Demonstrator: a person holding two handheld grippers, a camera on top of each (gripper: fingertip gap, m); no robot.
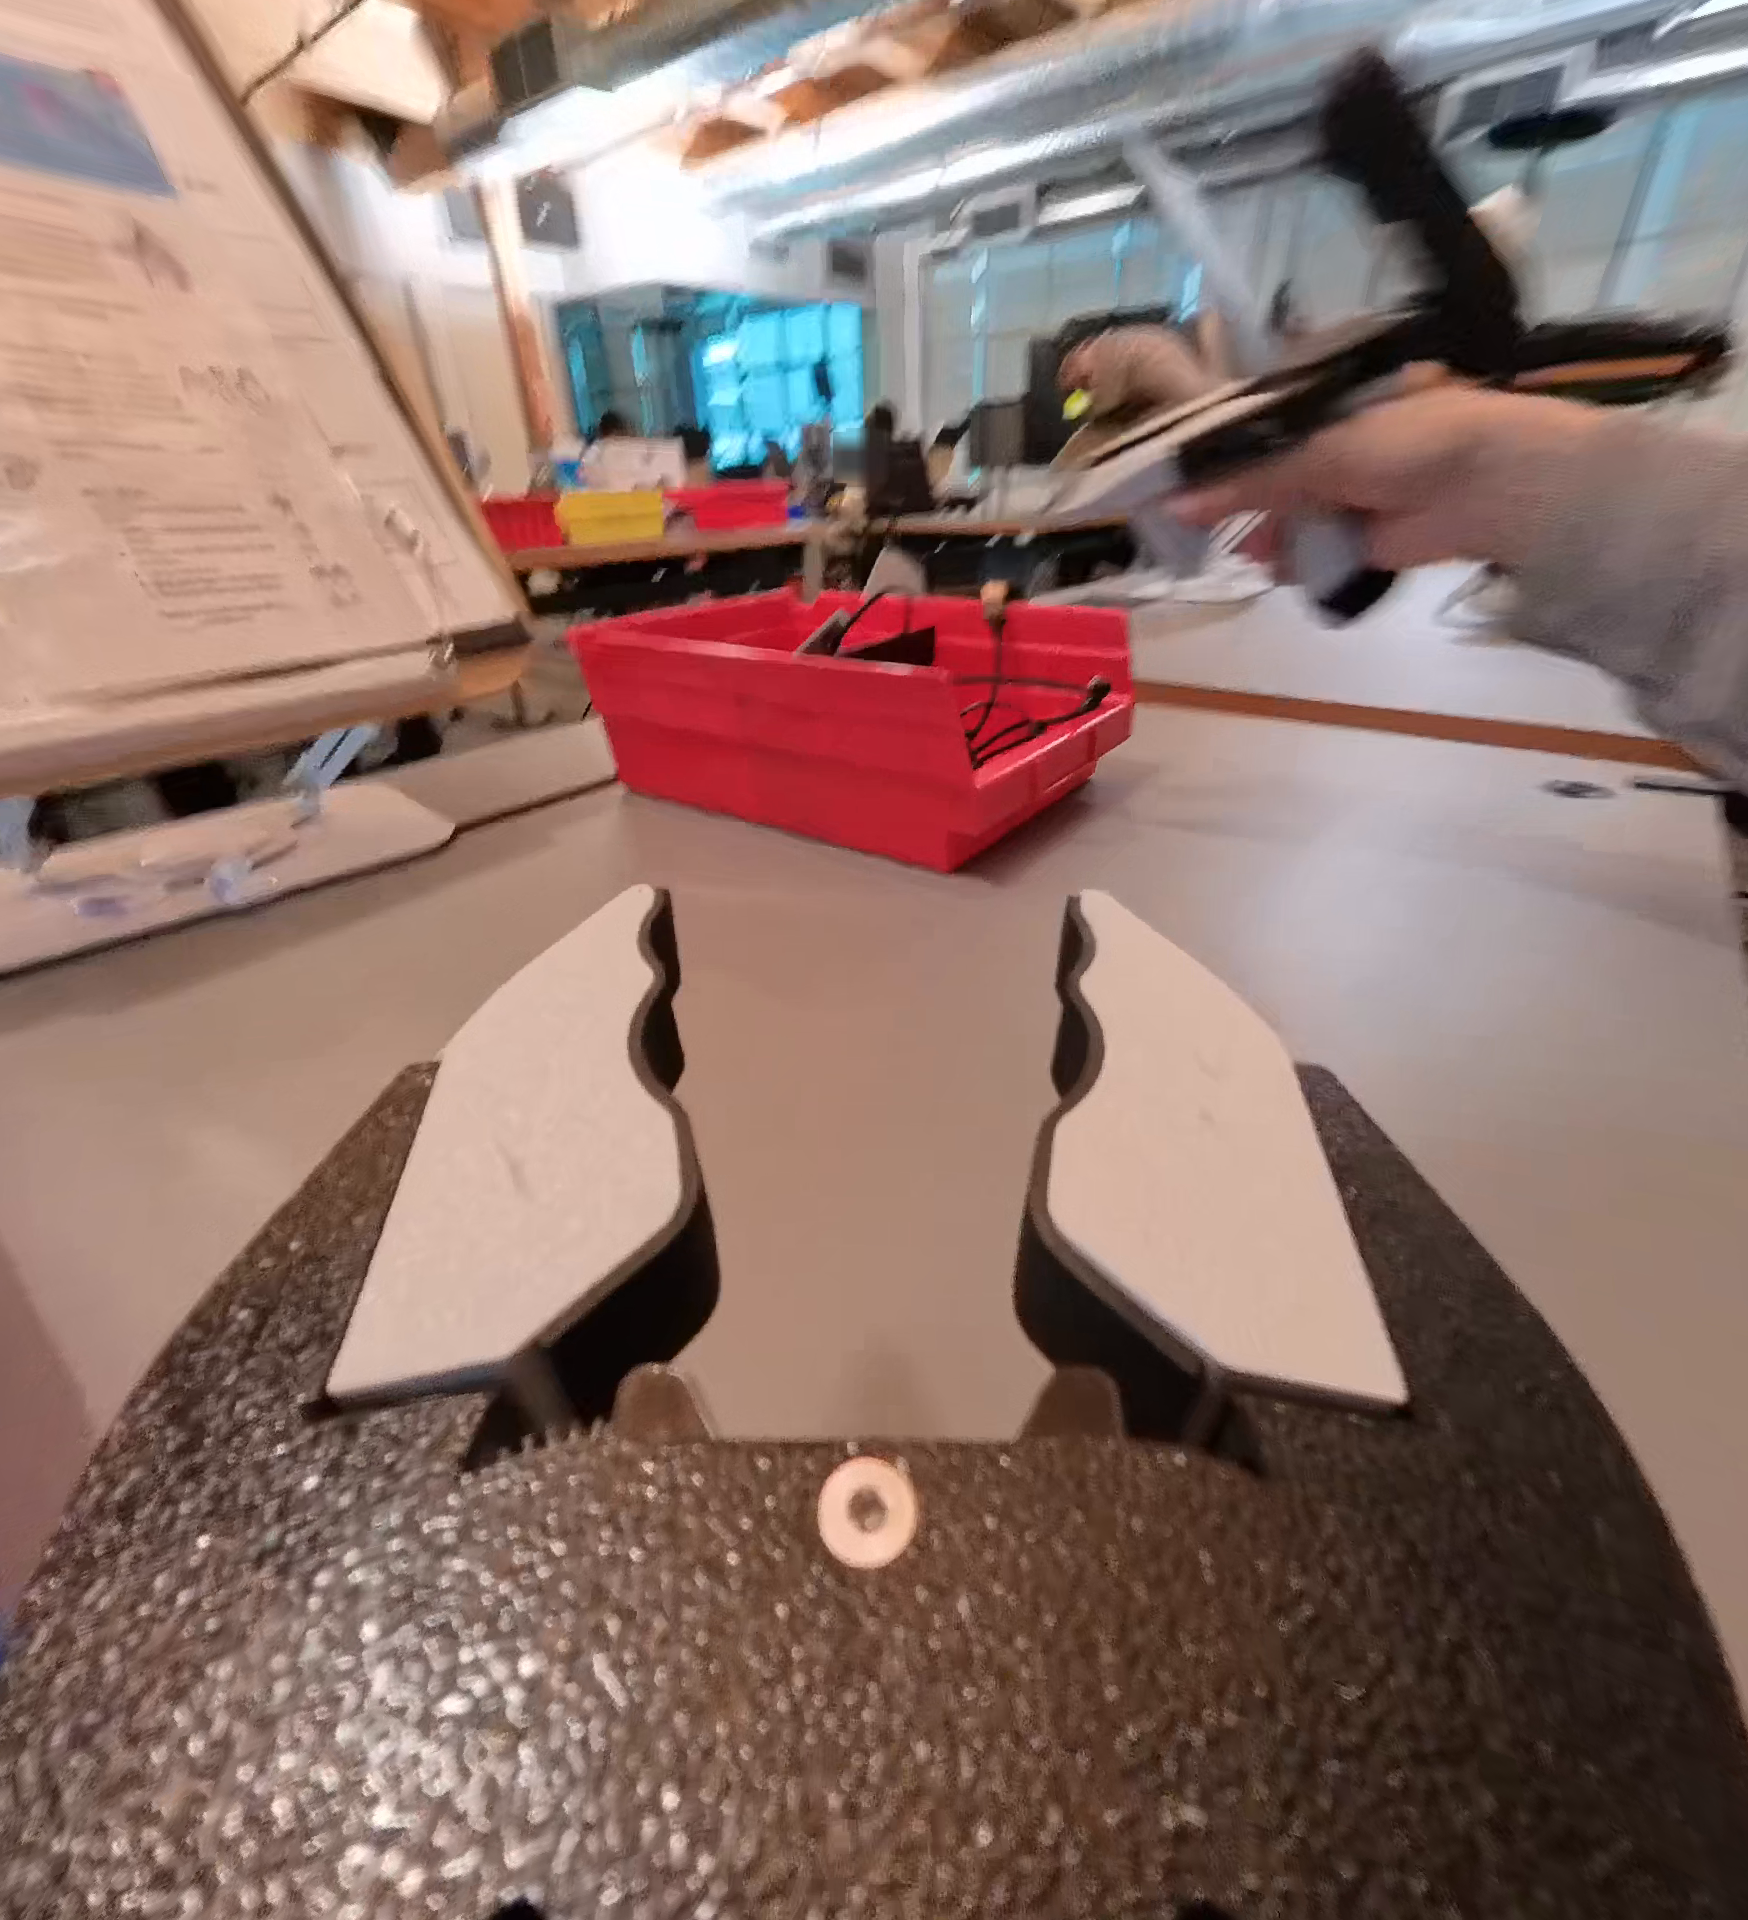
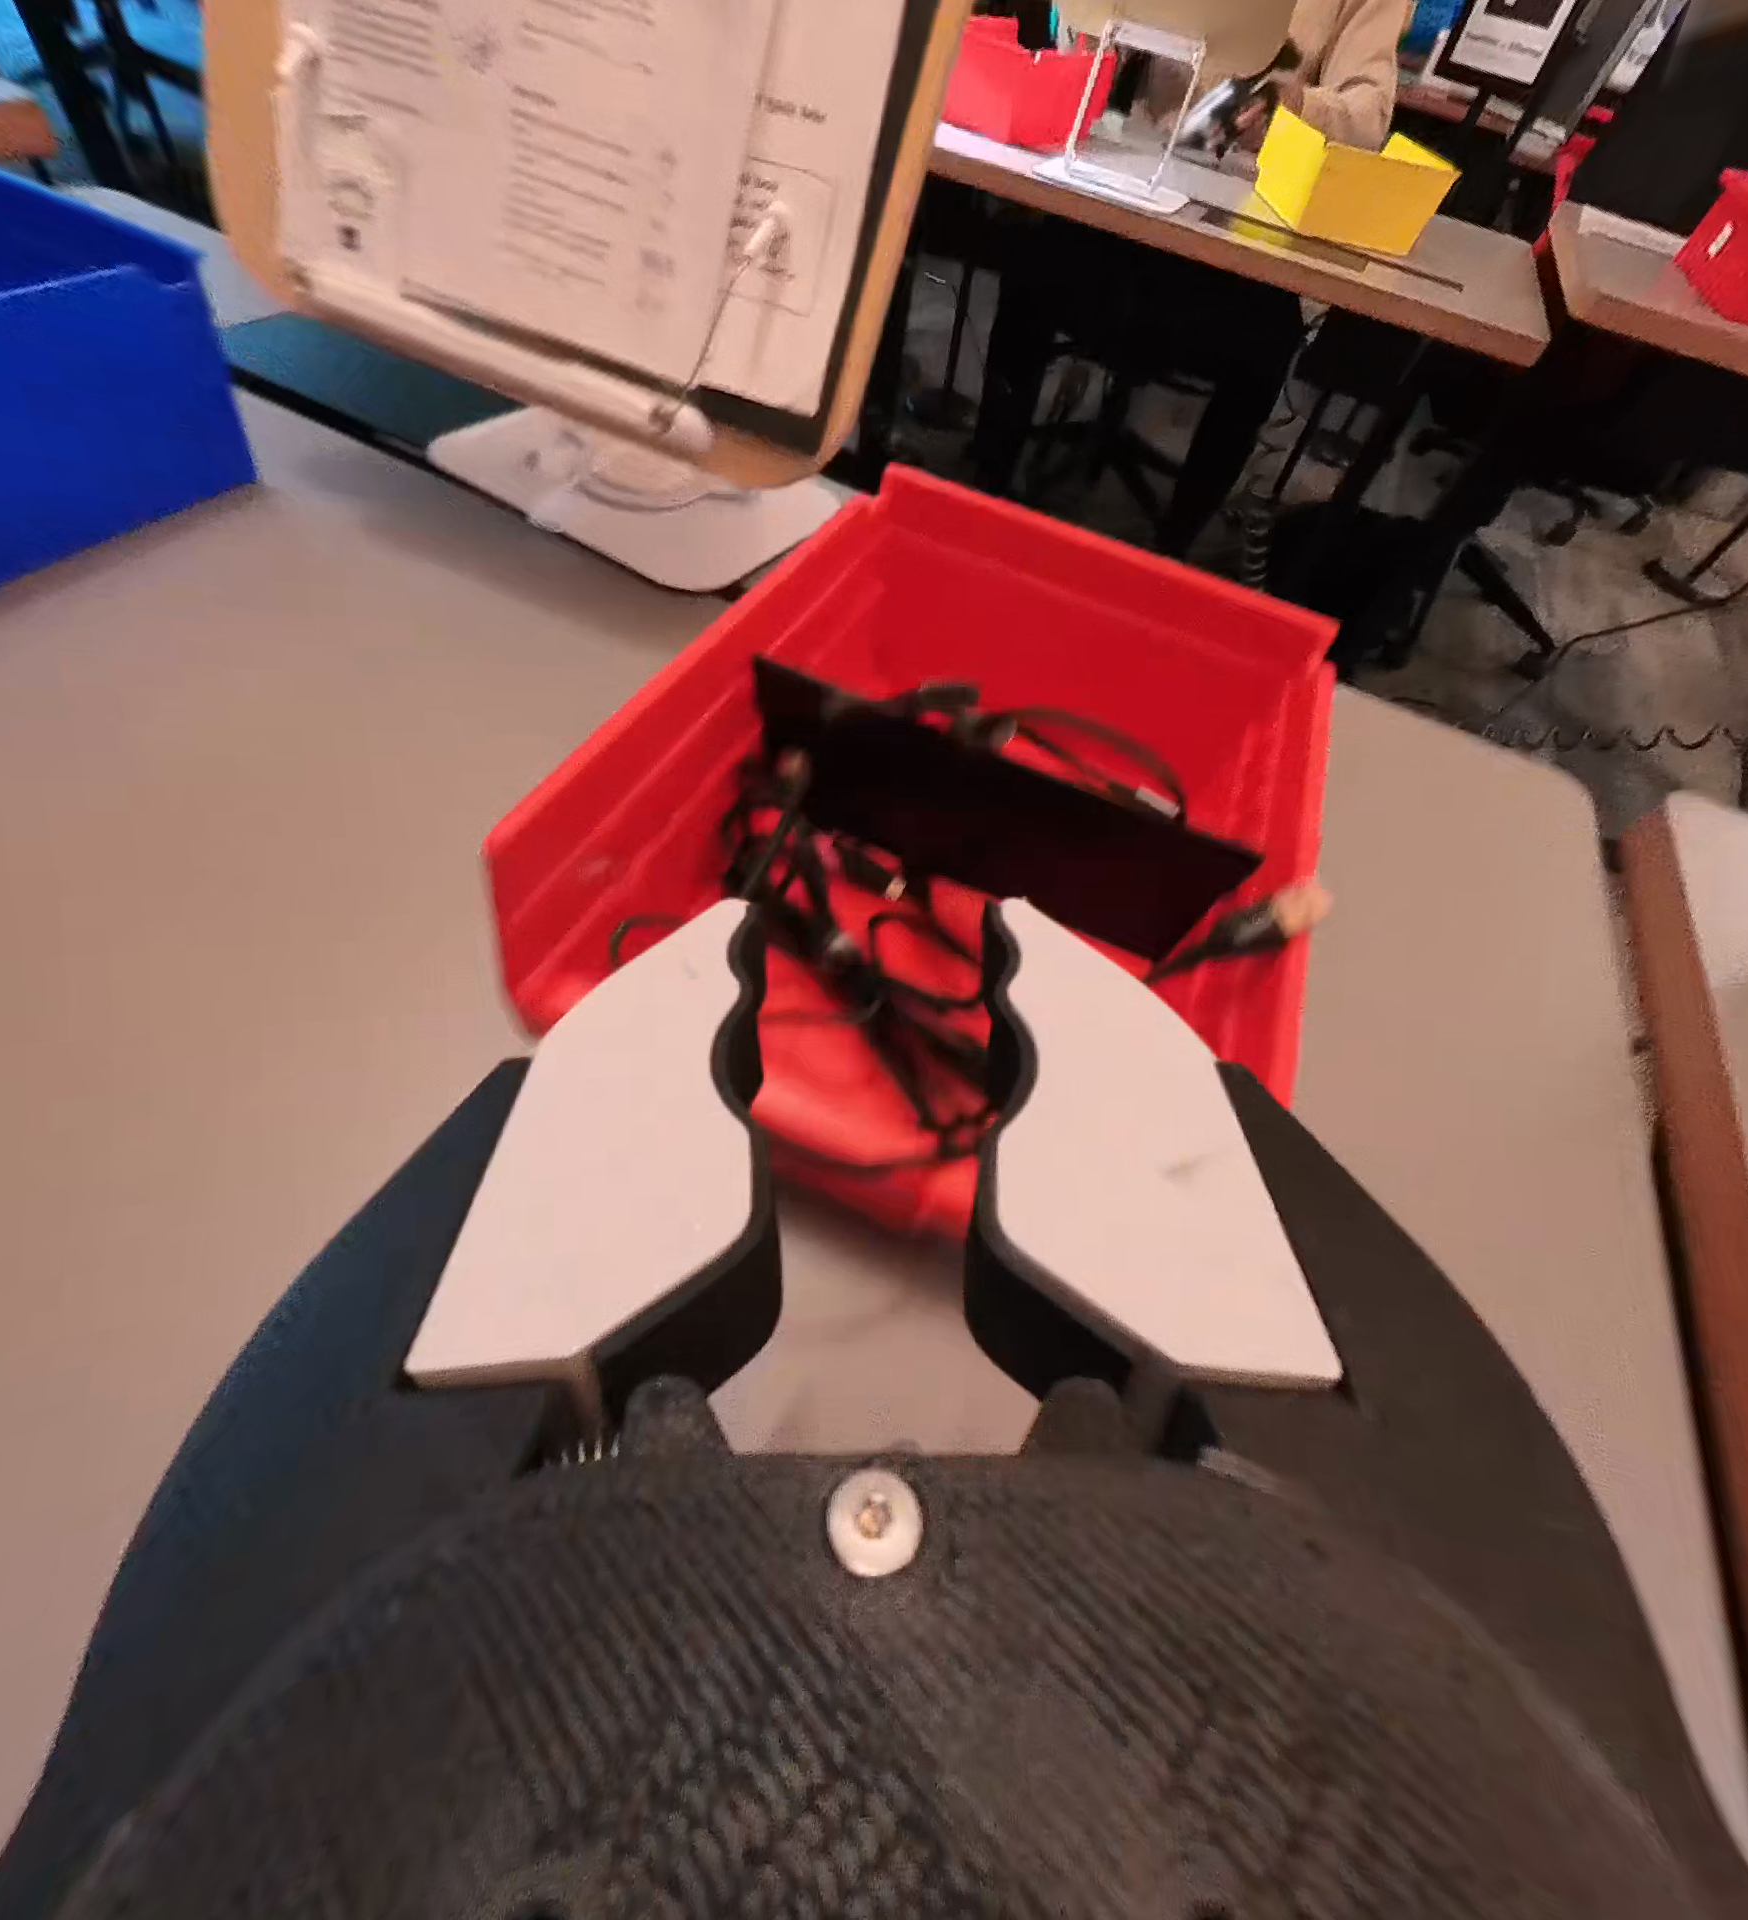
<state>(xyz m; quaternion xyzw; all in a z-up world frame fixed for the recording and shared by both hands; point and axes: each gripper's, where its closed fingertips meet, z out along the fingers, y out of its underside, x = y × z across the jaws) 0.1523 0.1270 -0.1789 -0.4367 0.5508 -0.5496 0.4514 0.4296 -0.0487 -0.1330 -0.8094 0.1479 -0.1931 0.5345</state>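
Left gripper (image 1: pixel 865 914) spread wide, empty, low over grey surface (image 1: pixel 1265 935); red bin (image 1: pixel 797 748) at 12 o'clock. Right gripper (image 2: pixel 870 925) narrower, empty, above bin's black cables (image 2: pixel 911 1018).

Glossy red plastic bin (image 2: pixel 1109 623), matt grey table (image 1: pixel 1265 935), rough speckled black left claw (image 1: pixel 865 914), seemingly plastic

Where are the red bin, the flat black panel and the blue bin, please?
red bin (image 2: pixel 1057 623): right wrist view, inner back wall.
flat black panel (image 2: pixel 1036 831): right wrist view, panel face.
blue bin (image 2: pixel 49 416): right wrist view, side wall.
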